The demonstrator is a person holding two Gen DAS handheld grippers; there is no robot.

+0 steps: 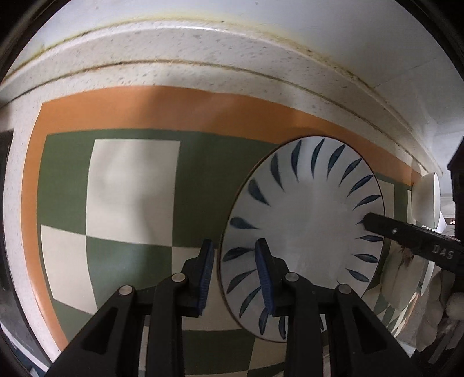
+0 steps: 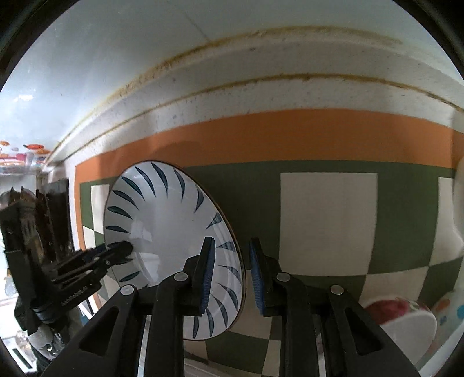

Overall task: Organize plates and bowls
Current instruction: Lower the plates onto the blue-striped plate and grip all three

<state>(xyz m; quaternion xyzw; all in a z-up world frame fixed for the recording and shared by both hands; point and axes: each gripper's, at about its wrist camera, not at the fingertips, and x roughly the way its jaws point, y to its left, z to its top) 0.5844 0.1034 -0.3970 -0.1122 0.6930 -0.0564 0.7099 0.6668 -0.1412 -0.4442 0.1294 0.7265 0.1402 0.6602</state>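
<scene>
I see a green-and-cream checked mat [image 1: 130, 185] with an orange border lying on a speckled white counter [image 1: 179, 72]; behind the mat, a stained seam [image 1: 203, 62] meets a white wall [image 1: 319, 20].

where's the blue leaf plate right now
The blue leaf plate is held between both grippers above the checkered mat: left gripper on its left rim, right gripper on its right rim.
</scene>
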